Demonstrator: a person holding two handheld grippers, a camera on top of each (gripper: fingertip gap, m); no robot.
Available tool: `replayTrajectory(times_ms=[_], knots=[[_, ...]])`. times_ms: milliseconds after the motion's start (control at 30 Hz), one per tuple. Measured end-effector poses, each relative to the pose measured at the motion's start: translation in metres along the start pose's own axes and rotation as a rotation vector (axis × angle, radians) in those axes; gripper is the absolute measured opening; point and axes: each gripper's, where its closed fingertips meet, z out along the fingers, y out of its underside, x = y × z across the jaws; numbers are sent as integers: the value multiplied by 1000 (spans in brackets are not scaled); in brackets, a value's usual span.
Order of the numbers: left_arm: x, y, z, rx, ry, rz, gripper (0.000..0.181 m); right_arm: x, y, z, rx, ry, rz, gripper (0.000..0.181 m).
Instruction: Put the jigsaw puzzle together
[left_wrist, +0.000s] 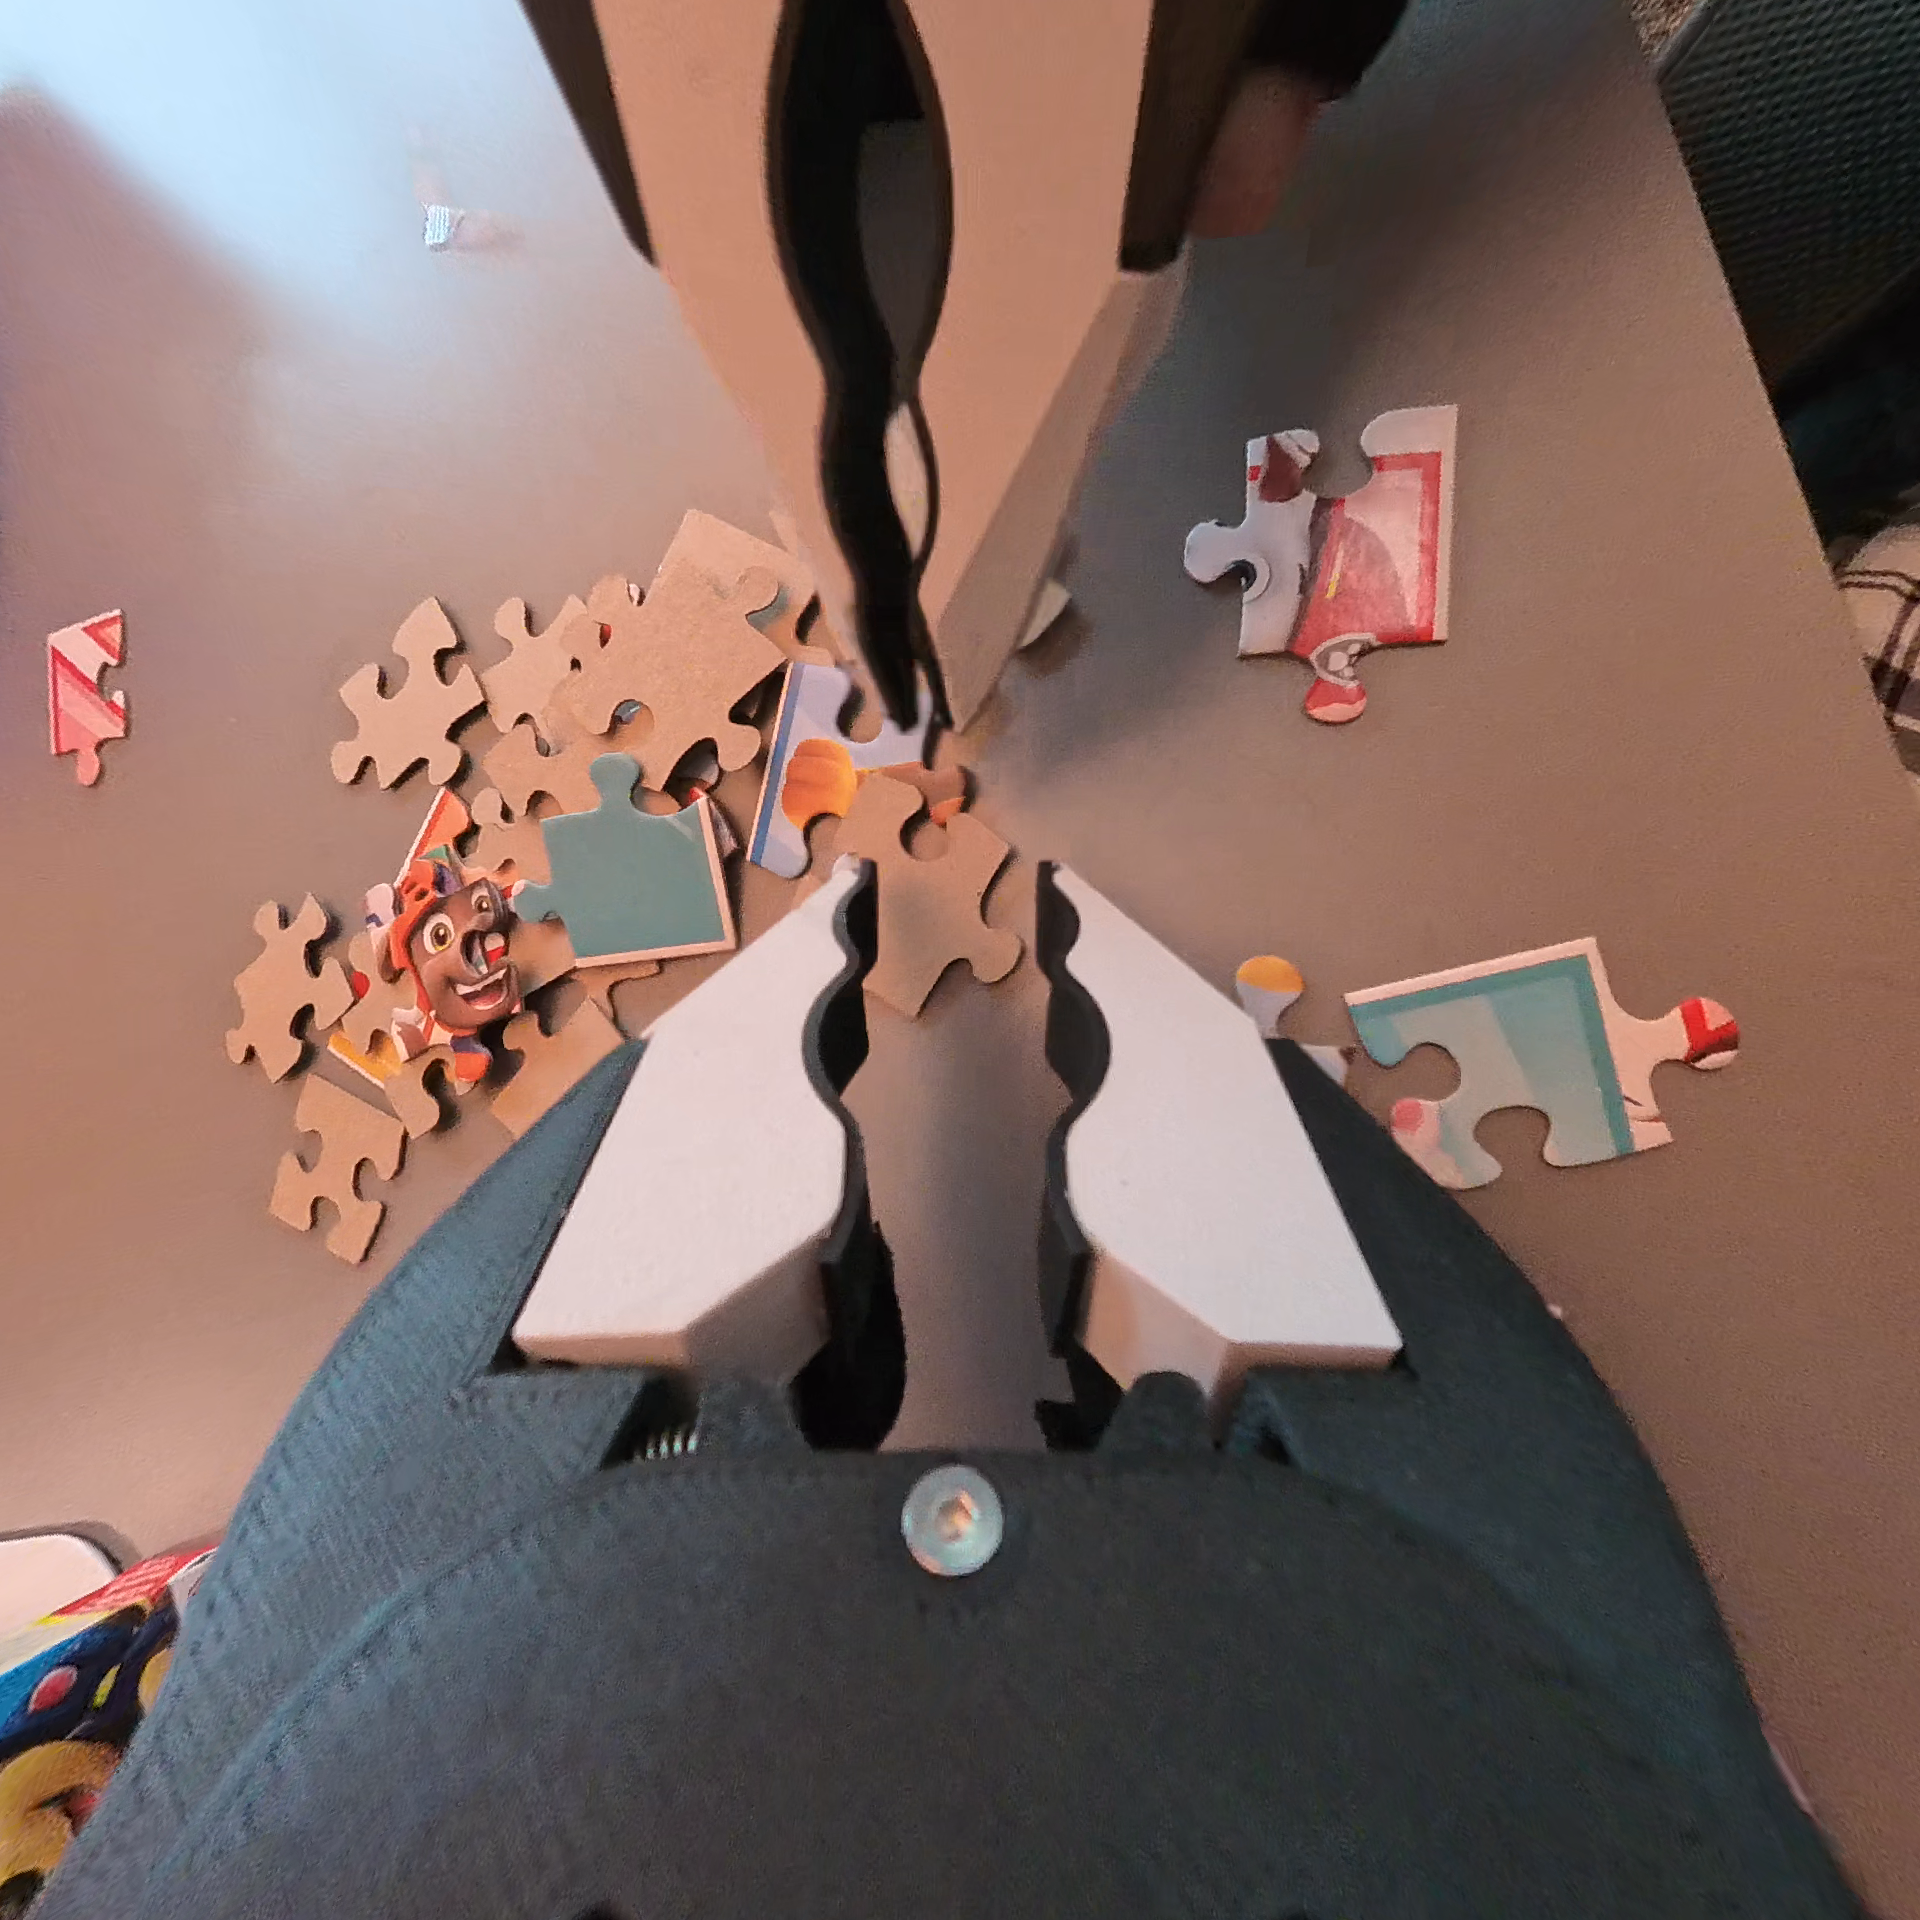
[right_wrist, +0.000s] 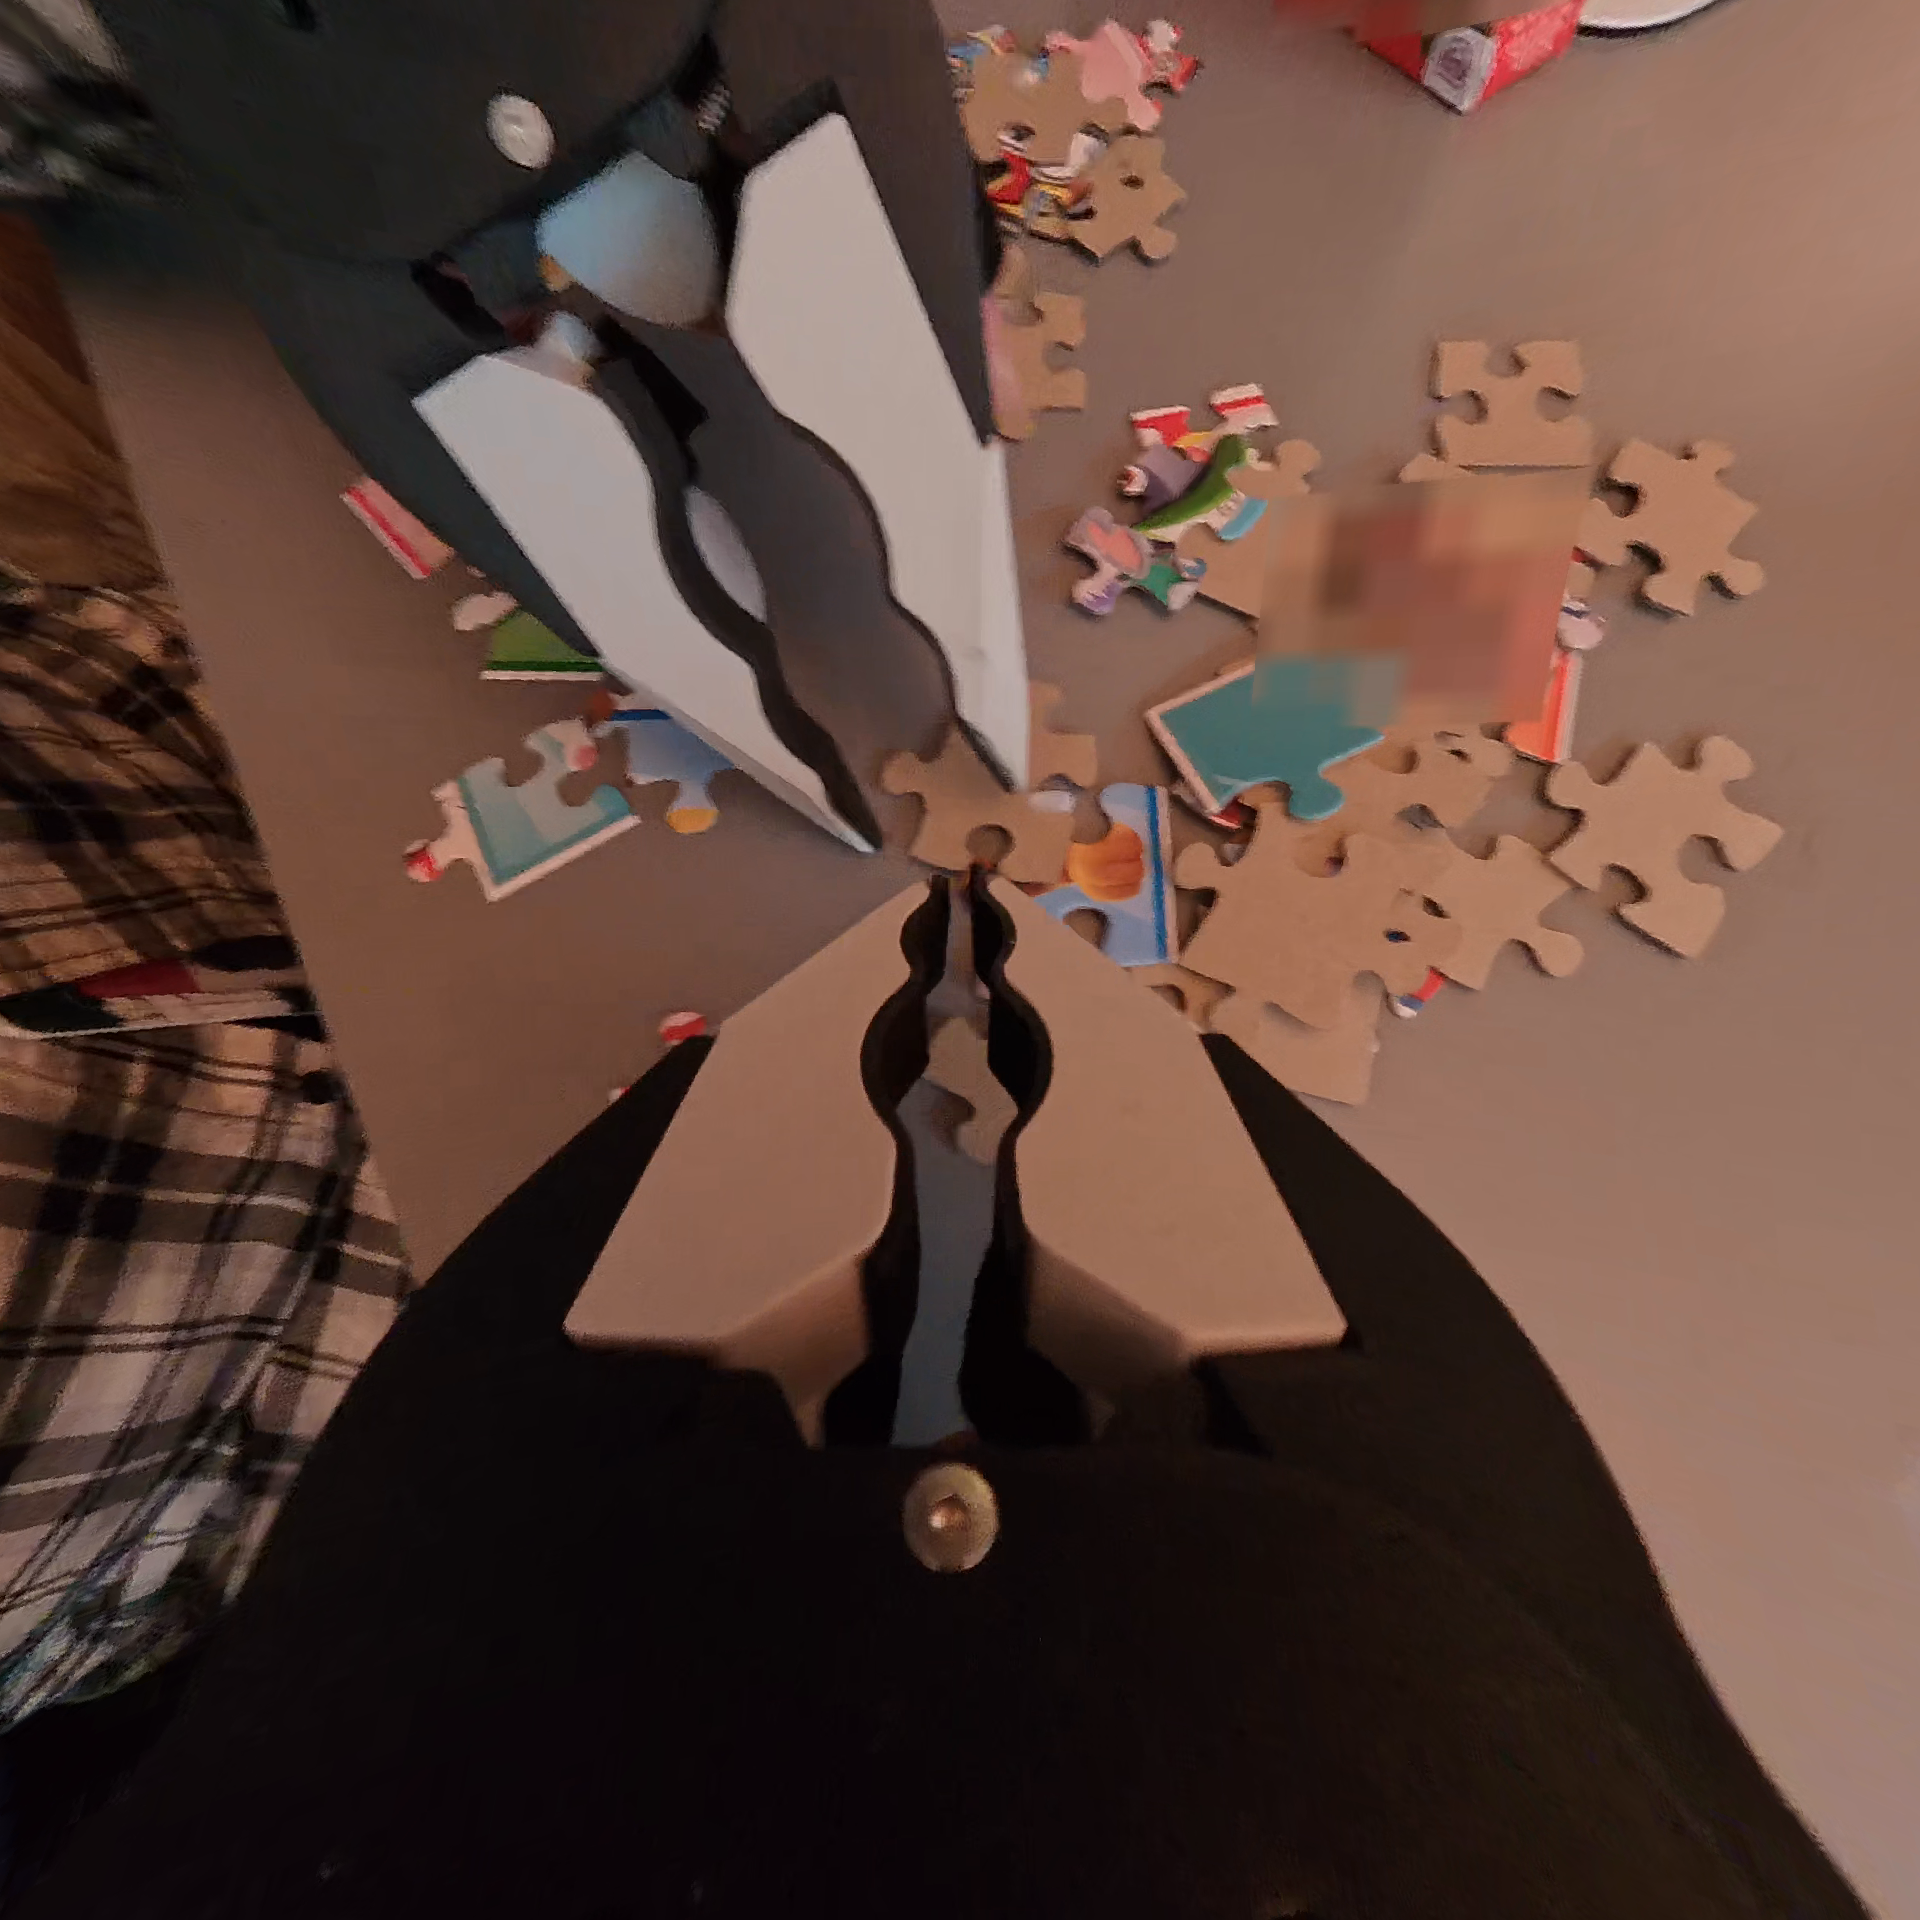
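Observation:
A pile of puzzle pieces (left_wrist: 623, 717), most of them brown side up, lies on the grey table (left_wrist: 1299, 831). My left gripper (left_wrist: 951, 883) is open. A brown face-down piece (left_wrist: 935, 914) lies between its white fingers, and the pads do not press on it. My right gripper (left_wrist: 914, 722) reaches in from the far side. In the right wrist view the right gripper (right_wrist: 961, 883) is shut at the edge of that brown piece (right_wrist: 977, 810), with a thin orange sliver of a piece pinched between its tips. A blue piece with an orange shape (right_wrist: 1127, 862) lies just beside it.
Loose face-up pieces lie apart: a red one (left_wrist: 1361, 561), a teal one (left_wrist: 1527, 1049), a striped one (left_wrist: 88, 686). A colourful puzzle box (left_wrist: 73, 1683) sits at the near left. Plaid cloth (right_wrist: 156, 1143) borders the table edge. A red box (right_wrist: 1486, 52) stands at the far side. Both grippers' tips are close together, under 4 cm apart.

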Motion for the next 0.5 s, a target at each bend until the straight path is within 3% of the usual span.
replayTrajectory(times_ms=[167, 300, 500], knots=[[-12, 7, -4, -22, 5, -59, 38, 34, -11, 7, -36, 178, -94, 47], [-22, 17, -6, -59, -15, -90, 41, 58, -11, 28, -131, 213, -159, 45], [-36, 25, -5, -23, 12, -195, 46, 64, -15, 39, -135, 131, -99, 29]])
